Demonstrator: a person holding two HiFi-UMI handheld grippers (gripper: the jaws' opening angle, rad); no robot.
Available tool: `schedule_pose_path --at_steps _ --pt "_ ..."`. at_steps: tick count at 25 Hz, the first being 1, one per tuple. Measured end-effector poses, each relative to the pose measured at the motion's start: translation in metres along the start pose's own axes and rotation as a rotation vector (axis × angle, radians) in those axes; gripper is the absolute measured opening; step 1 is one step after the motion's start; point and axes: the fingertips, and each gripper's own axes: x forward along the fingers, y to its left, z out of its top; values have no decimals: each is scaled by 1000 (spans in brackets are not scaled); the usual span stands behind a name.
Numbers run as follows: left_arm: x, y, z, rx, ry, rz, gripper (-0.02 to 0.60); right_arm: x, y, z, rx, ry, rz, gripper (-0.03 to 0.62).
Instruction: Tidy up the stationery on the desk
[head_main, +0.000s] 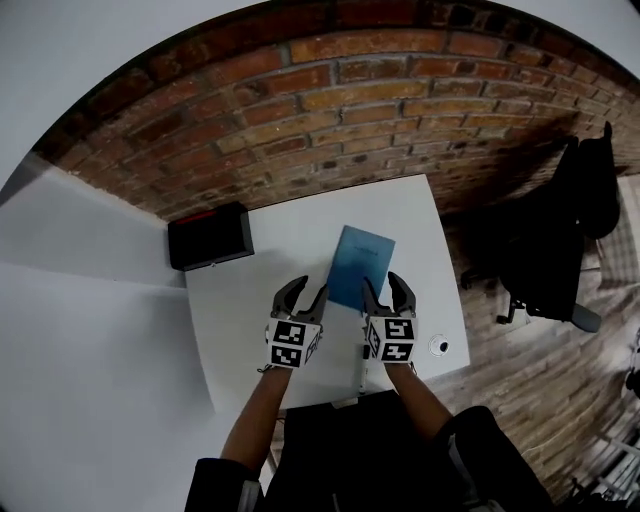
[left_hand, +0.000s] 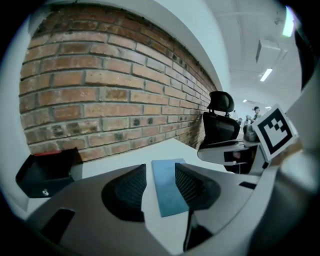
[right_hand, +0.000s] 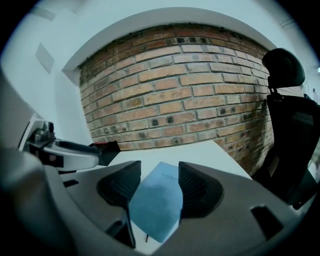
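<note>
A blue notebook lies flat on the white desk, angled slightly to the right. My left gripper hovers at the notebook's near left corner and my right gripper at its near right edge. Both are open and hold nothing. In the left gripper view the notebook shows in the gap between the spread jaws of that gripper. In the right gripper view the notebook fills the gap of that gripper, its pads apart from it.
A black box with a red strip sits at the desk's far left corner, against the brick wall. A small round object lies near the desk's right front edge. A black office chair stands to the right.
</note>
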Motion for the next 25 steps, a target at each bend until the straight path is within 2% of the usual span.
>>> schedule_pose_path --at_steps 5,12,25 --pt "32 5 -11 19 54 -79 184 9 -13 -22 64 62 -79 222" --pt "70 3 -29 31 109 -151 189 20 -30 -52 121 136 -153 224" --pt "117 -4 -73 -5 235 -197 189 46 -41 -94 203 274 -159 224"
